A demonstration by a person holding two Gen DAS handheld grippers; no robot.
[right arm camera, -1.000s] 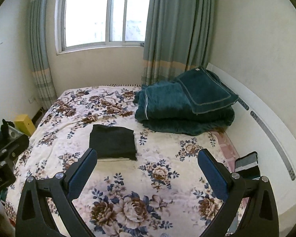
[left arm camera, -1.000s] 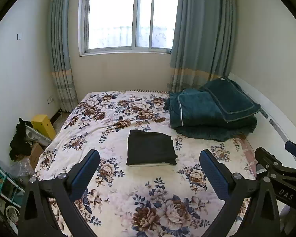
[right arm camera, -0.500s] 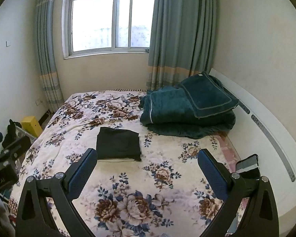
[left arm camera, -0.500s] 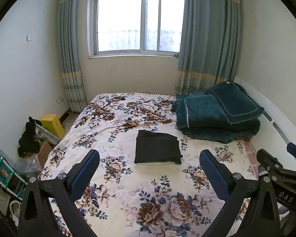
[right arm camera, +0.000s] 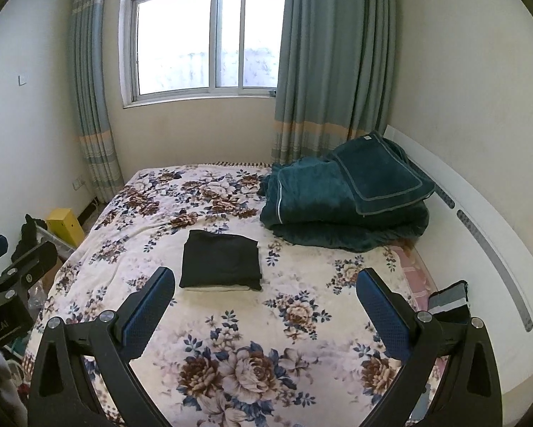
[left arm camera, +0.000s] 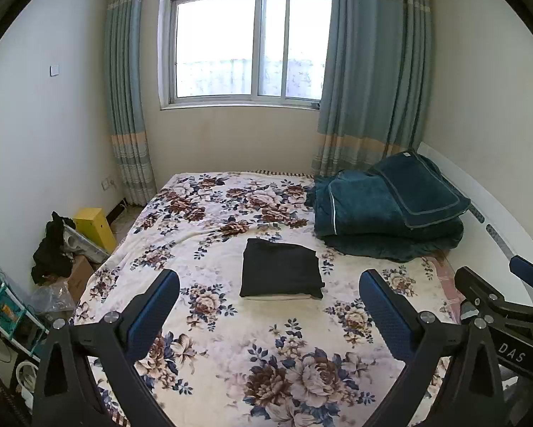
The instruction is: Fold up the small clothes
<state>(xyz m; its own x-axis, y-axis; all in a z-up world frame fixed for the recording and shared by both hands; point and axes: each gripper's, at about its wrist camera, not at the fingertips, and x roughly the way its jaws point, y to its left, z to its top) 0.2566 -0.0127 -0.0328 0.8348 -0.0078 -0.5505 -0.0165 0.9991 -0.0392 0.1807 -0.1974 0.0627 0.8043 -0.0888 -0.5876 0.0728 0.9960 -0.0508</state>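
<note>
Under the folded black garment (left arm camera: 280, 270), something pale barely shows.

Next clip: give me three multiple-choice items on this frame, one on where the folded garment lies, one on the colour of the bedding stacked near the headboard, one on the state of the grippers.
1. The folded black garment lies: A on the floral bedspread; B on the floor; C on the windowsill.
2. The folded quilt is: A red; B dark teal; C white.
3. The left gripper and right gripper are: A both shut on cloth; B one shut; C both open.

Answers: 1 A, floral print shows all round it. 2 B, teal plush. 3 C, fingers stand wide apart, nothing between them.
</note>
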